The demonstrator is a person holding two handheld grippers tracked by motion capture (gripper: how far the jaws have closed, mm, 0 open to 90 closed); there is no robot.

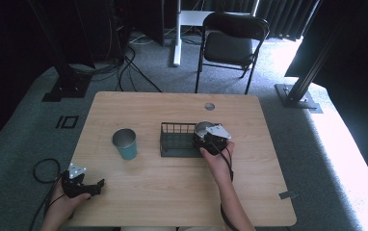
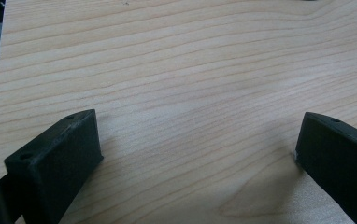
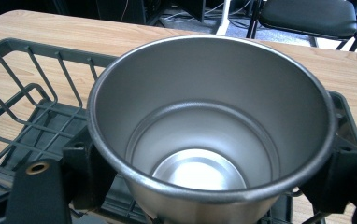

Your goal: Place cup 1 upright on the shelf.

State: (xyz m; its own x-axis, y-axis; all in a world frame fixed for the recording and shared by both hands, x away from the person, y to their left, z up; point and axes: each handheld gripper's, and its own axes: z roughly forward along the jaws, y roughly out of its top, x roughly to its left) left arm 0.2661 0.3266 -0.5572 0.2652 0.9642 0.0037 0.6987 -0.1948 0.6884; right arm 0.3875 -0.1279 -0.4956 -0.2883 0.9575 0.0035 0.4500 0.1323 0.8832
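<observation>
Two cups were in sight. One steel cup (image 3: 209,135) sat upright at the right end of the wire rack (image 1: 177,140) near the worktop's (image 1: 172,192) middle, gripped by the right tool (image 1: 206,139), its jaws pressed to either side of the rim. The teal cup (image 1: 124,143) stood alone left of the rack. The left tool (image 1: 93,186) lay wide and empty by the near-left corner.

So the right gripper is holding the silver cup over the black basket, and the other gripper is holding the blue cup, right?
Not quite. The left gripper holds nothing: the left gripper view shows its jaws open over bare table. The blue cup stands alone. The right gripper does hold the silver cup over the black basket.
</observation>
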